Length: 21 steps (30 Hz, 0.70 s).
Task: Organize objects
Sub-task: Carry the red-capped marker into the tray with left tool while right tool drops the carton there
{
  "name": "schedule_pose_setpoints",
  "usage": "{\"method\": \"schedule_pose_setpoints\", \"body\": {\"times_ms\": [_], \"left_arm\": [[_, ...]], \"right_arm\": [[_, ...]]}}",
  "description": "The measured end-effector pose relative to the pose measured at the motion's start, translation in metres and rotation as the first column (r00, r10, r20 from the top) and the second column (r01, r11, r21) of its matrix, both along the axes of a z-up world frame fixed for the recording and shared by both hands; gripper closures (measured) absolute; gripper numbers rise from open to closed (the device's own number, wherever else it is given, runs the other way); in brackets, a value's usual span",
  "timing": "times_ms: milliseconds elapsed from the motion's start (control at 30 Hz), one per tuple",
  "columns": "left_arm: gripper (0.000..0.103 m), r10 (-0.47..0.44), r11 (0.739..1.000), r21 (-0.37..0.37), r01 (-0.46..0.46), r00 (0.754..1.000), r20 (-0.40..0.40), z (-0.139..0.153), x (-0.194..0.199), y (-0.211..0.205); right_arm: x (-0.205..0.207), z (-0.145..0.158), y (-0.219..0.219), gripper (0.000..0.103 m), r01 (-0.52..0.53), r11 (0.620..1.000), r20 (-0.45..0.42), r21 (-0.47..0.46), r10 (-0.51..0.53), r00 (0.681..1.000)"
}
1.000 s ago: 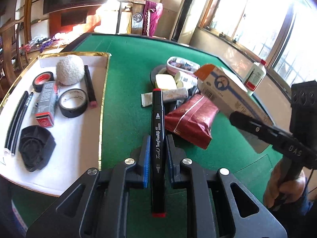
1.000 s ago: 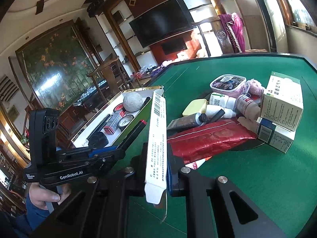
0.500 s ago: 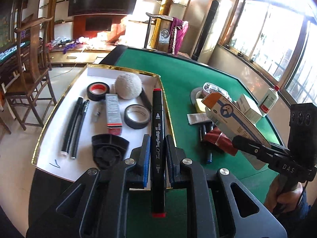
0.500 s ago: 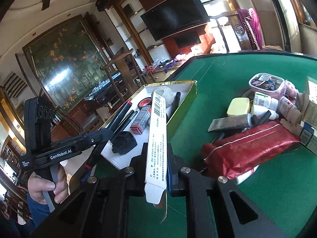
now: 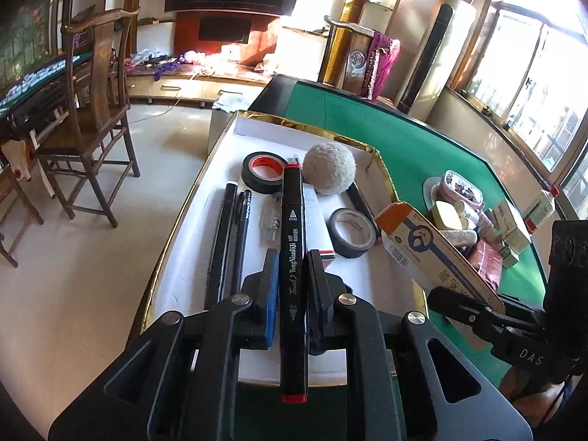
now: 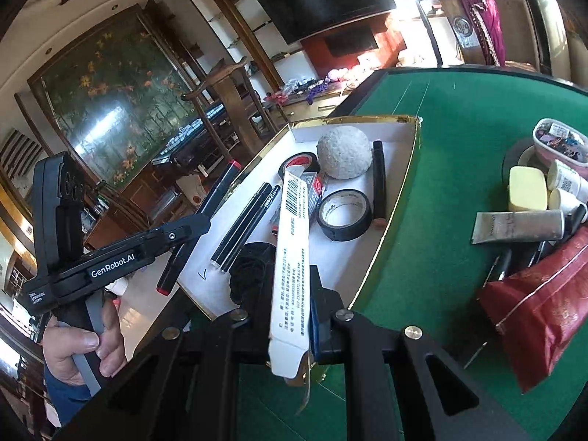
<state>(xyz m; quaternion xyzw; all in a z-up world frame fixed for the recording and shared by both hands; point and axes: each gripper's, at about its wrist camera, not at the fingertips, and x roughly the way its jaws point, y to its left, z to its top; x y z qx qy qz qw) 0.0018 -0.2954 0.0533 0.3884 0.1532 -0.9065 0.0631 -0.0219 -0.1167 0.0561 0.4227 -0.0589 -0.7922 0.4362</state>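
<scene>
A black art marker with red end caps (image 5: 293, 257) is clamped lengthwise in the left gripper (image 5: 292, 275), held above the white, gold-rimmed shallow tray (image 5: 191, 257). A long white-and-blue cardboard carton (image 6: 290, 257) is pinched in the right gripper (image 6: 290, 305), also over the tray's near end. The step looks like delivery of both items. Next, each should be lowered onto bare tray floor, near the two black pens (image 5: 231, 235) and clear of the black tape roll (image 5: 351, 233), then released.

Bright window (image 5: 533, 84) glare right; fisheye edges curved, dark corners.
</scene>
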Motion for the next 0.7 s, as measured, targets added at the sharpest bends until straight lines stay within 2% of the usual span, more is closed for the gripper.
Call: {"method": "schedule_pose_setpoints", "body": {"times_ms": [367,700], "left_arm": [[0.089,0.009,0.999,0.04,-0.012,0.997,0.071,-0.031,-0.027,-0.013],[0.089,0.0,0.999,0.049,-0.006,0.994,0.112,-0.044,-0.038,-0.017]], "right_arm": [[-0.011,-0.024,-0.039,0.09,0.064,0.993,0.014,0.098,-0.066,0.998],[-0.012,-0.035,-0.051,0.088,0.072,0.989,0.018,0.127,-0.075,0.997]]}}
